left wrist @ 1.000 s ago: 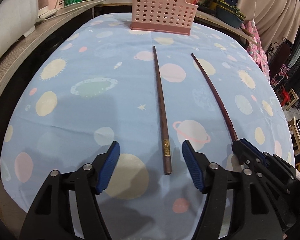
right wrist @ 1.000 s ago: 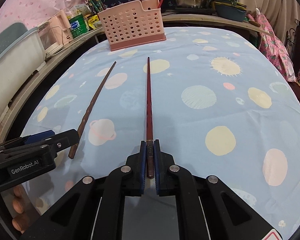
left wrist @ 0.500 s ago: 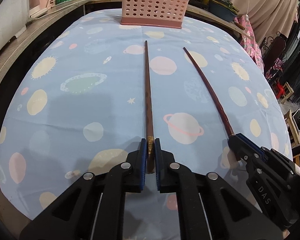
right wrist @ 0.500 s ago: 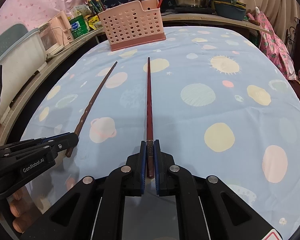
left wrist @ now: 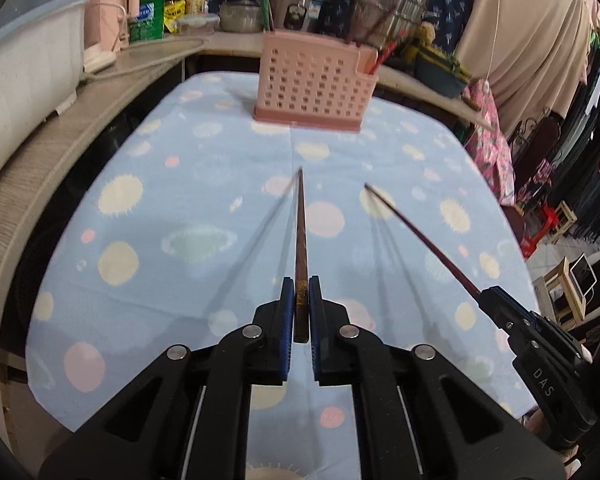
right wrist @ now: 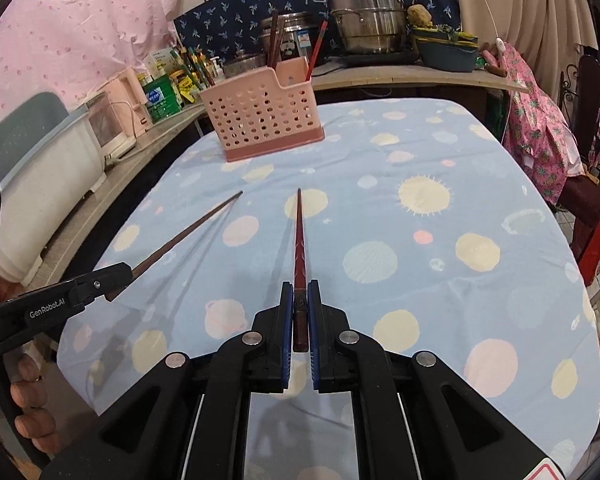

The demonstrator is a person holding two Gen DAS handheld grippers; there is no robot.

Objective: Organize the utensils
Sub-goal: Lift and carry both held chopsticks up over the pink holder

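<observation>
My left gripper point(left wrist: 301, 292) is shut on the thick end of a brown chopstick point(left wrist: 300, 232), which points forward above the cloth and casts shadows on it. In the right wrist view that same brown chopstick point(right wrist: 188, 234) juts from the left gripper point(right wrist: 112, 280) at the left edge. The right gripper point(right wrist: 300, 296) is shut on a dark red chopstick point(right wrist: 299, 236), also held off the table; the red chopstick point(left wrist: 420, 240) and right gripper point(left wrist: 496, 300) appear at the right of the left wrist view. A pink perforated utensil basket point(left wrist: 316, 80) point(right wrist: 260, 118) stands at the table's far end with several chopsticks in it.
The table wears a blue cloth with planet prints point(right wrist: 440, 260). A counter behind holds steel pots point(right wrist: 366, 20), bottles and boxes point(right wrist: 160, 94), and a white tub point(left wrist: 24, 76) at the left. Clothes and stools crowd the right side. A person's fingers point(right wrist: 28, 396) grip the left handle.
The left gripper closed on the brown chopstick, then both grippers rose, lifting both chopsticks off the cloth. The basket now sits higher and more level in both views.
</observation>
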